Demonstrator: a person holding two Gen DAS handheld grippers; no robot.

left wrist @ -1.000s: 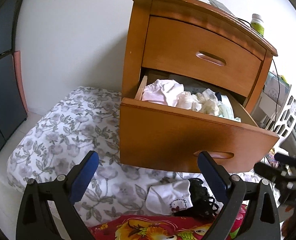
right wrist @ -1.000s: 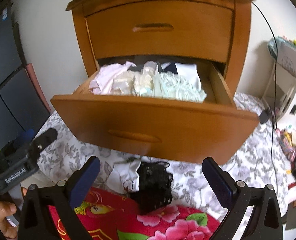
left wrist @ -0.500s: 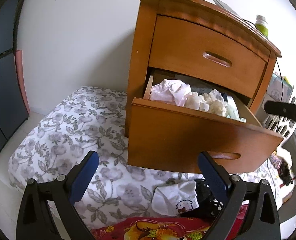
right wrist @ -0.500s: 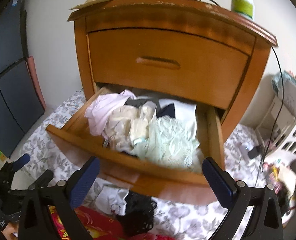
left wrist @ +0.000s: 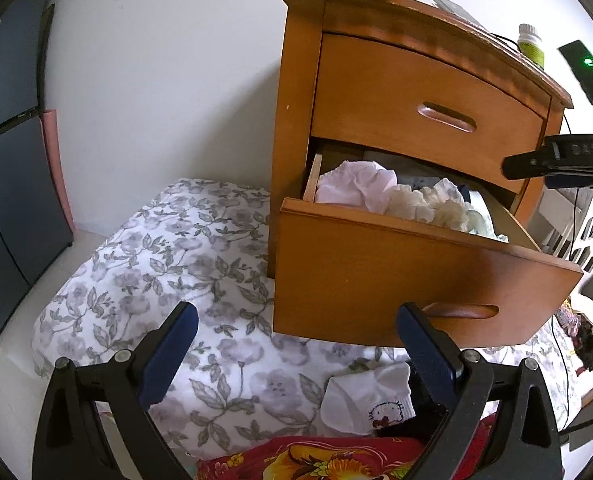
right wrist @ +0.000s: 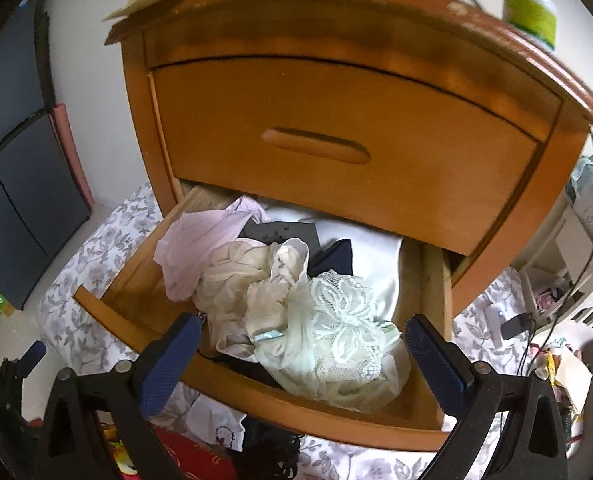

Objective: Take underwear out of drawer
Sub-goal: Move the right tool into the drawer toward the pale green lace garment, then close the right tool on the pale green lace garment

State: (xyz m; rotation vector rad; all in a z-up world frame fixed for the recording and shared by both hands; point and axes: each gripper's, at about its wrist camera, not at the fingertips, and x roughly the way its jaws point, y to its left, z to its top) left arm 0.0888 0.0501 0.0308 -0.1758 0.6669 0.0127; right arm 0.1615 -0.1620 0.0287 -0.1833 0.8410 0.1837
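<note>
Right now the right tongs point(right wrist: 302, 358) hang spread wide and empty above the front of the open lower drawer point(right wrist: 256, 384), with the heap of underwear point(right wrist: 296, 304) lying directly between and just beyond their blue pads point(right wrist: 168, 364). A pale green lace piece point(right wrist: 344, 336) sits nearest, cream and pink pieces to its left, dark and white folded pieces behind. None of it touches the pads. The left tongs point(left wrist: 296, 356) are also spread and holding nothing, low in front of the drawer's face point(left wrist: 396, 276), well apart from the pile. Below them, a white garment with a cartoon print point(left wrist: 366, 404) lies on the floral bedding point(left wrist: 156, 264) beside a dark one.
</note>
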